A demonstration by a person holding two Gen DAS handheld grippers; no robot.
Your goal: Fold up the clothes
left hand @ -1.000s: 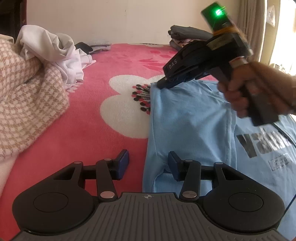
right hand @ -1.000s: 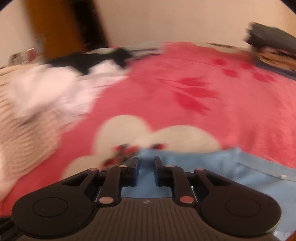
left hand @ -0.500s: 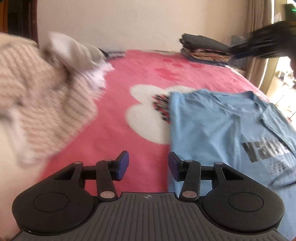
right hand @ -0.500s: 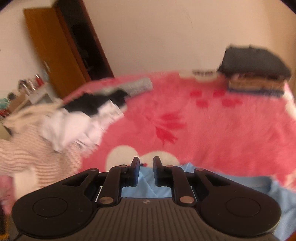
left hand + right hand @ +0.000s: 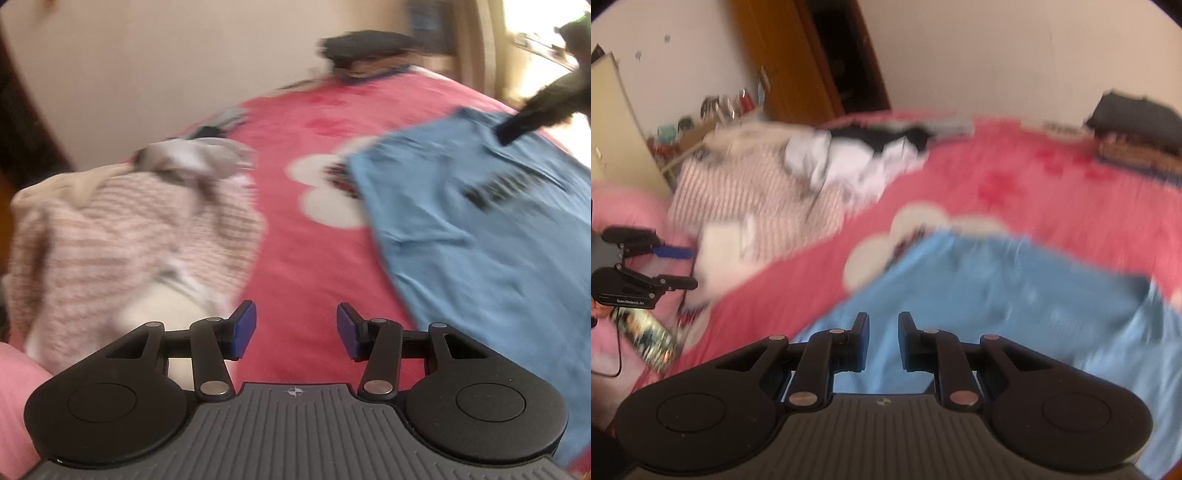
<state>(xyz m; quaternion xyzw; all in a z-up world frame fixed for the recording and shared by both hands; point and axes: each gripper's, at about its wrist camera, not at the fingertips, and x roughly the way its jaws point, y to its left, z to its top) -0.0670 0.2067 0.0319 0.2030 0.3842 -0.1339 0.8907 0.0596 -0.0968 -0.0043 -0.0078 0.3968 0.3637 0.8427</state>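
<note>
Both grippers (image 5: 296, 330) (image 5: 883, 341) hover parted beside blue shirt's (image 5: 476, 236) edge.

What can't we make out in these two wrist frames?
- Print on the blue T-shirt: left wrist view, motion blur, letters unreadable.
- Striped and white clothes pile: both views, blur merges the garments; count unclear.
- Folded stack: right wrist view, far and soft; items indistinct.
- Right gripper: left wrist view, blurred and cut by the frame edge.

Home bedroom, bed w/ pink floral blanket (image 5: 1052, 192), wooden wardrobe (image 5: 790, 62), unfolded laundry pile (image 5: 122, 229), folded stack (image 5: 1137, 129)
</note>
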